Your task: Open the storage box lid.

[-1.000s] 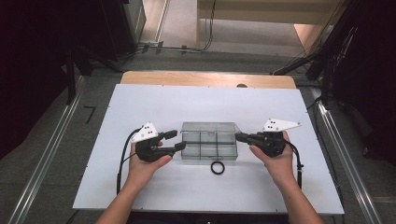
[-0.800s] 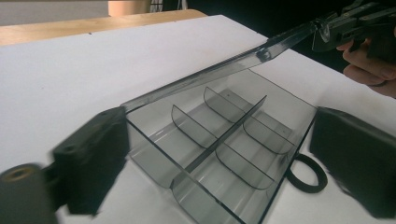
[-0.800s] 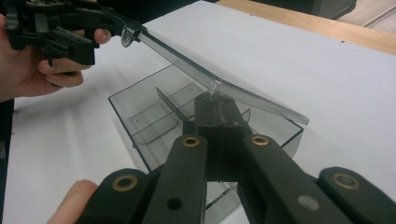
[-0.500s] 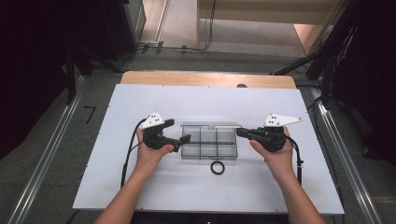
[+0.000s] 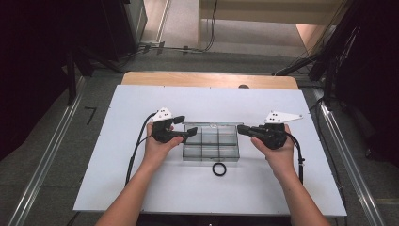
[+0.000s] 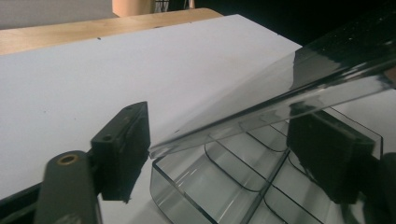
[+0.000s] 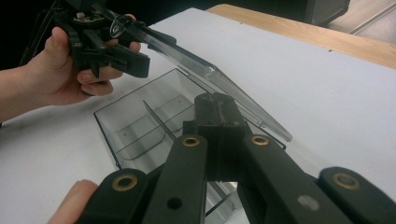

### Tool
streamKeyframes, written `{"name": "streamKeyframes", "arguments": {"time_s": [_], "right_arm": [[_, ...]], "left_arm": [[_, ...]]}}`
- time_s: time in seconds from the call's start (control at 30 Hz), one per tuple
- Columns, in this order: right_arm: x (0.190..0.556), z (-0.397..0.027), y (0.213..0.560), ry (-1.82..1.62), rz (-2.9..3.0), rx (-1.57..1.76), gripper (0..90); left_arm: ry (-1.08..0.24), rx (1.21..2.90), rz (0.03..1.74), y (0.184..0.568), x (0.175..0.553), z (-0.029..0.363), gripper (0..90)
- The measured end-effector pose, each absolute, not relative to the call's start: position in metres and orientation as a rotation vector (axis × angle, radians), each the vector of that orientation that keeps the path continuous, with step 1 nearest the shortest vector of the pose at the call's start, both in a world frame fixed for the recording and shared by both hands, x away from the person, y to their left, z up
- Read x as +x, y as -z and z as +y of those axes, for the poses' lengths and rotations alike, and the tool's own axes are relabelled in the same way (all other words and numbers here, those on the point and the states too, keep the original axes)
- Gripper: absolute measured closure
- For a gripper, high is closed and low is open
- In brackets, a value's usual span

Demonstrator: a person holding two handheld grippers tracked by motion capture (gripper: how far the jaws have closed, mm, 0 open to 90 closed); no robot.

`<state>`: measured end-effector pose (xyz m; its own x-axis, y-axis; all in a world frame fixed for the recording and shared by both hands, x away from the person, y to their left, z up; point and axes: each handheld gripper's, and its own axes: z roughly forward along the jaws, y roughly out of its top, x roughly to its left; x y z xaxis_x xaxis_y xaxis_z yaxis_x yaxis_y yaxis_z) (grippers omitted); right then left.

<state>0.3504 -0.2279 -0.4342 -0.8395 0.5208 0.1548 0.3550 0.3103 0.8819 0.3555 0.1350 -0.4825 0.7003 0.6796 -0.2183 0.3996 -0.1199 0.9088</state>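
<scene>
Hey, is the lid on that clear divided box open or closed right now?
Partly open. The lid slants up off the clear box, with a gap showing the dividers; its raised edge sits between the left gripper jaws.

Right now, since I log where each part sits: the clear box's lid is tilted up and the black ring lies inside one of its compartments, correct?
Not quite. The black ring is not in a compartment: the high view shows it lying on the white table, just outside the near wall of the clear box. The rest holds: the lid is tilted up.
</scene>
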Motion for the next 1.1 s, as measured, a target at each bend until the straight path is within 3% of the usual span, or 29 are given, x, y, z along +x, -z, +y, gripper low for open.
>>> {"name": "streamKeyframes", "arguments": {"time_s": [0.33,0.57,0.83,0.97,1.1], "right_arm": [[0.354,-0.229,0.432,-1.542,2.410,0.829,87.9],[0.355,-0.233,0.433,-1.523,2.424,0.822,87.8],[0.359,-0.235,0.442,-1.465,2.449,0.859,65.7],[0.365,-0.234,0.446,-1.467,2.429,0.901,48.7],[0.372,-0.233,0.450,-1.487,2.405,0.955,22.9]], "left_arm": [[-0.318,1.717,0.890,0.482,0.357,0.137,48.1],[-0.328,1.728,0.875,0.482,0.356,0.138,51.2],[-0.327,1.723,0.874,0.482,0.357,0.139,52.8],[-0.326,1.717,0.876,0.482,0.357,0.139,54.0],[-0.322,1.712,0.877,0.482,0.358,0.139,54.3]]}}
